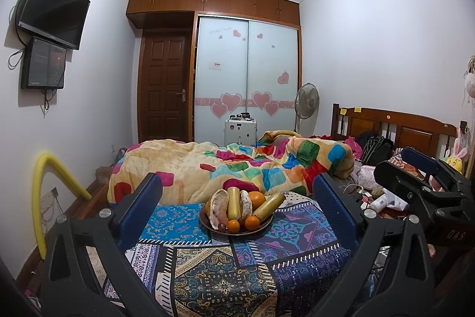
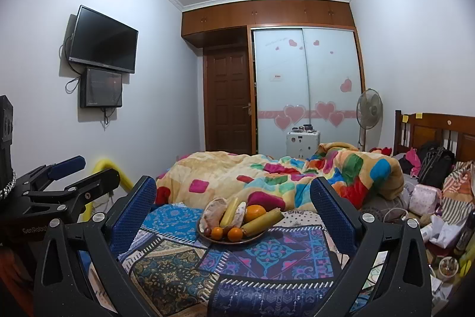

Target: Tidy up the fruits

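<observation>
A dark round plate (image 1: 207,225) (image 2: 204,236) sits on a patterned blue cloth (image 1: 225,266) (image 2: 267,257) on the bed. It holds peeled pomelo pieces (image 1: 218,205) (image 2: 213,210), two yellow sugarcane sticks (image 1: 233,202) (image 2: 262,222), a large orange (image 1: 256,198) (image 2: 254,211), small oranges (image 1: 251,222) (image 2: 235,234) and a dark grape (image 1: 222,226). My left gripper (image 1: 237,192) is open and empty, held back from the plate. My right gripper (image 2: 233,192) is open and empty, also short of the plate. Each gripper shows at the edge of the other's view.
A colourful blanket (image 1: 225,165) (image 2: 282,174) lies heaped behind the plate. Bags and clutter (image 1: 377,147) (image 2: 436,165) lie at the right near the wooden headboard (image 1: 397,124). A yellow foam tube (image 1: 44,186) stands at the left wall. A fan (image 1: 307,103) stands by the wardrobe.
</observation>
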Tool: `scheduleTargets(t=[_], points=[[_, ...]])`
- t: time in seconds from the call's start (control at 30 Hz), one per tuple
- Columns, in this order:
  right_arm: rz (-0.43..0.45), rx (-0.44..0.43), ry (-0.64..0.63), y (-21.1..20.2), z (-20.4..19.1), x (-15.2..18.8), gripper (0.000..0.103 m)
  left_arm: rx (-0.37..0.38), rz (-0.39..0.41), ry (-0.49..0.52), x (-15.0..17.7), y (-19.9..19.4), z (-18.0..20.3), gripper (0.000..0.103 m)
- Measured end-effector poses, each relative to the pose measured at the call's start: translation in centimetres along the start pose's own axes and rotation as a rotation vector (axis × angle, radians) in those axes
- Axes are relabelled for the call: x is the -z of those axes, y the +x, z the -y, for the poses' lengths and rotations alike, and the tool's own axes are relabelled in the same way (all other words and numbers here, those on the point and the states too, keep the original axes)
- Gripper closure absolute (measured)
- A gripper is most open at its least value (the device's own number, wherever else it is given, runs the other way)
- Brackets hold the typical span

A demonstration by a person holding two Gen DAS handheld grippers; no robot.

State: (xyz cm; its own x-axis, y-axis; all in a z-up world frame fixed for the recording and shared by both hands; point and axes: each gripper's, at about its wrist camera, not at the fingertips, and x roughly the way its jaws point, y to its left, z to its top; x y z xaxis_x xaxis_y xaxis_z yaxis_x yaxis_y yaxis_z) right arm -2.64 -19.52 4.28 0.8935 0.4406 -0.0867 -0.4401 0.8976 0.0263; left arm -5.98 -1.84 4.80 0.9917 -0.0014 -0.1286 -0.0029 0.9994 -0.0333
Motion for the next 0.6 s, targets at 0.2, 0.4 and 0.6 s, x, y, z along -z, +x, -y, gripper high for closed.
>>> scheduleTargets(t=[0.2, 0.4, 0.6], points=[[0.001, -0.001, 0.003, -0.12, 0.05, -0.03, 0.0, 0.002, -0.001, 0.0, 0.0, -0.12, 0.08, 0.0], [0.003, 0.003, 0.002, -0.07, 0.03, -0.16, 0.0, 0.004, -0.002, -0.001, -0.04, -0.13, 0.09, 0.0], [0.008, 0.007, 0.001, -0.05, 0.06, -0.16, 0.0, 0.028, -0.009, -0.007, -0.17, -0.16, 0.04, 0.0]])
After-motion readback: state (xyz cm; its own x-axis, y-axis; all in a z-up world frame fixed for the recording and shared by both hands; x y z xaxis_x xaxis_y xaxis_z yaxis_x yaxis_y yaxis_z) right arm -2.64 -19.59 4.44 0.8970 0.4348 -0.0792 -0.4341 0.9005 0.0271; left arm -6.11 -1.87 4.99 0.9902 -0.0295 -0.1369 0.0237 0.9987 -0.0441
